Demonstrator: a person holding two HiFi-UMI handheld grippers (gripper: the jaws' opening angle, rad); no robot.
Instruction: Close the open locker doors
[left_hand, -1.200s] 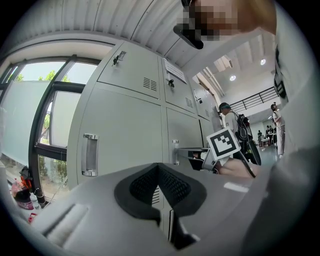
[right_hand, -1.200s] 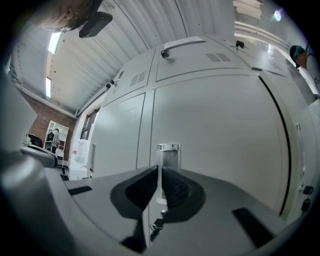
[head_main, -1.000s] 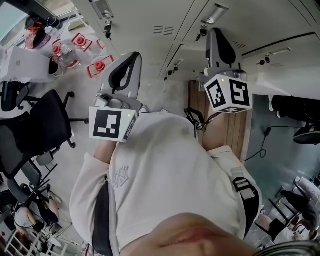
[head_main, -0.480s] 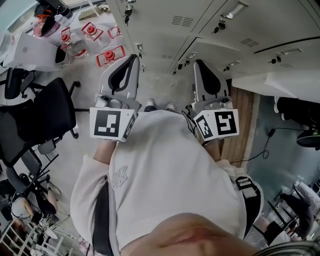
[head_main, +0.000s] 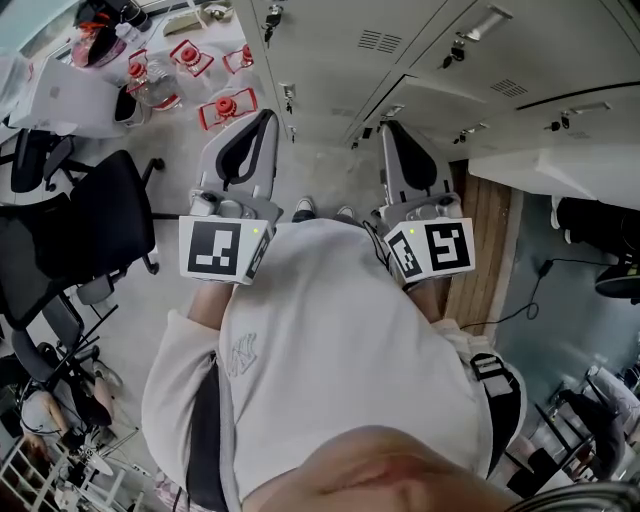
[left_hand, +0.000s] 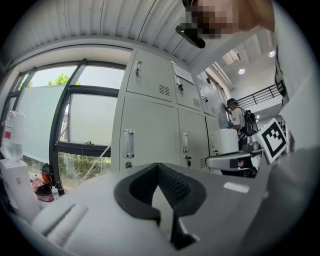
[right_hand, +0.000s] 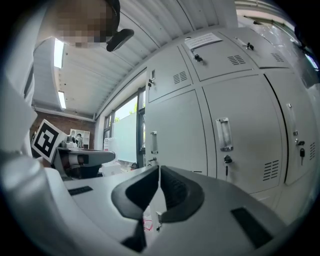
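Surface finishes
Locker doors (right_hand: 175, 135): smooth painted metal, satin grey. Door handles (right_hand: 223, 134): glossy metal. Floor strip (head_main: 490, 230): matt wood.

The head camera is looking steeply down over the person's white sweatshirt (head_main: 330, 340), with the row of pale grey metal lockers (head_main: 430, 50) lying toward 12 o'clock. Each gripper camera is riding low and close behind its own dark padded jaws, tilting up at those same locker fronts (ceiling is filling 12 o'clock). The left gripper (left_hand: 159, 170) view is catching the black-and-white right marker cube (left_hand: 274, 142) at 3 o'clock. The right gripper (right_hand: 159, 172) view is catching the left marker cube (right_hand: 46, 140) at 9 o'clock.
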